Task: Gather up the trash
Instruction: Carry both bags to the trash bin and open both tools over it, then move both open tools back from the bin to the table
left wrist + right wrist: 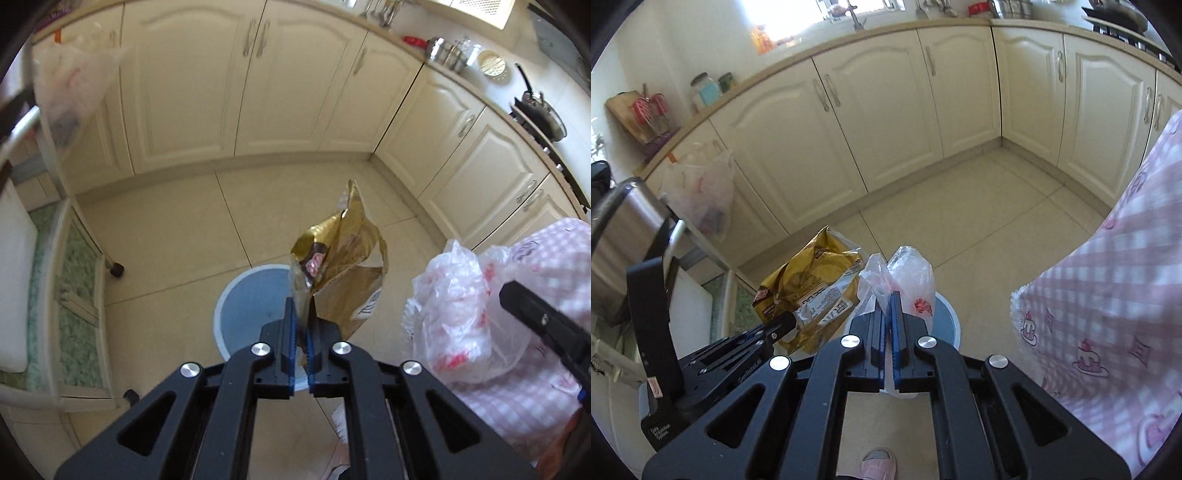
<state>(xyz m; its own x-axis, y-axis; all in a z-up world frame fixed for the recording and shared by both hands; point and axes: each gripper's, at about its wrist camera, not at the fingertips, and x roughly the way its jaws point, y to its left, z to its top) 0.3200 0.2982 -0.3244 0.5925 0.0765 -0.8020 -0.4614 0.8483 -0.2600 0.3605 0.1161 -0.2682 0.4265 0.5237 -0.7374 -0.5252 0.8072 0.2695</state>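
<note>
The left gripper (301,317) pinches a gold wrapper (343,258) rising toward 12 o'clock, above the blue bin (251,306). The right gripper (888,314) pinches a clear plastic bag (910,277), bin (947,321) at 3 o'clock.

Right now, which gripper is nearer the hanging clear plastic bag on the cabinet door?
Left. The left gripper, clamping a gold wrapper, is on the bag's side; the right gripper is farther.

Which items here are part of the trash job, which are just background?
Job:
- gold wrapper, shut in left tongs
- clear plastic bag, shut in right tongs
- blue bin on the floor below

Background:
- hanging plastic bag on cabinet
- pan on stove
- jars on counter
- metal kettle
</note>
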